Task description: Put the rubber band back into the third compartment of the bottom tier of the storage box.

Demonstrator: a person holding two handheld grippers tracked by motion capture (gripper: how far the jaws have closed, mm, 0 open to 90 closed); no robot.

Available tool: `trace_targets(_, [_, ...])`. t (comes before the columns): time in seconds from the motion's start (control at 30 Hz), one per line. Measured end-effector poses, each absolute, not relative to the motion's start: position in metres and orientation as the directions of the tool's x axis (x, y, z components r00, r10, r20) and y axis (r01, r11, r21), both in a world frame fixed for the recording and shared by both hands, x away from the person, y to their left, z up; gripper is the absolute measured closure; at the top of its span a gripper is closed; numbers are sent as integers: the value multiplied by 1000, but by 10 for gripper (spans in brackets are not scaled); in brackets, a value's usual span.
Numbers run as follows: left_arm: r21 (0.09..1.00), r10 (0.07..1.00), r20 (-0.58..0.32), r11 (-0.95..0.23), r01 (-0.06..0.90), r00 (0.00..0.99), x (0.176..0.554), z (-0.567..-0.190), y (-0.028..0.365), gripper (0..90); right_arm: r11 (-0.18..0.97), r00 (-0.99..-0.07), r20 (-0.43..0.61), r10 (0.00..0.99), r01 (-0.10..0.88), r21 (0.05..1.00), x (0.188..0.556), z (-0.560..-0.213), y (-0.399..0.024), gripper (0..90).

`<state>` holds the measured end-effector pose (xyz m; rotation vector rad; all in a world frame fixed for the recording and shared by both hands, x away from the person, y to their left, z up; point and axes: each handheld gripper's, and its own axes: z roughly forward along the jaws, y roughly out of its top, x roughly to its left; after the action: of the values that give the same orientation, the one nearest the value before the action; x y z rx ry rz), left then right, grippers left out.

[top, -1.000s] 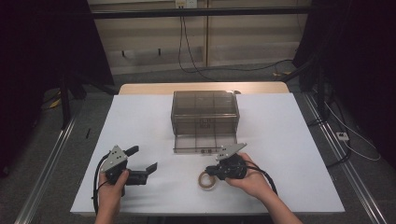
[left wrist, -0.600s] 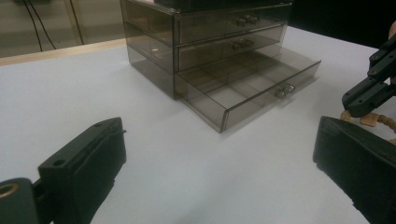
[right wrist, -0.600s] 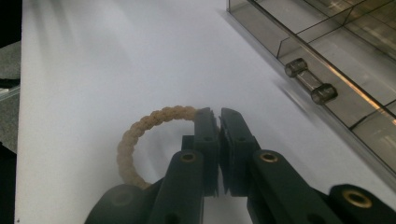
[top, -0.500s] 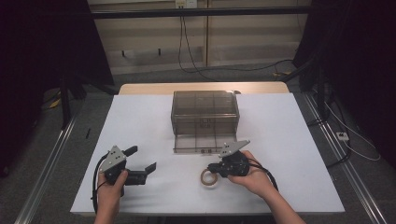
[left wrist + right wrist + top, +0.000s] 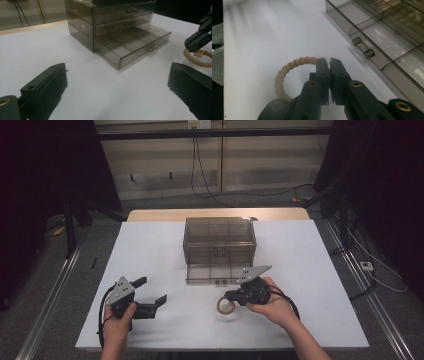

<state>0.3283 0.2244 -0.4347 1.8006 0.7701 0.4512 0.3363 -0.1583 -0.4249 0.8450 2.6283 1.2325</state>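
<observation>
Rope ring (image 5: pixel 287 75) flat on table (image 5: pixel 310 270), right tool (image 5: pixel 329 62) clamped on it, left tool (image 5: pixel 150 295) apart.

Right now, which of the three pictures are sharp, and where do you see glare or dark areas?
High view: the white table is evenly lit, the surroundings nearly black. Left gripper view: the drawer unit is sharp, the near jaws dark and soft. Right gripper view: pale glare on the open drawer; the rope ring is slightly blurred.
</observation>
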Motion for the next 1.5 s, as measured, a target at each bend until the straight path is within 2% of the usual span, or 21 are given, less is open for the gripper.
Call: trace_targets(1.5, [935, 695, -67, -207, 288, 716, 327, -435, 225, 27, 485, -821, 119, 559, 440, 756, 355, -402, -170, 860])
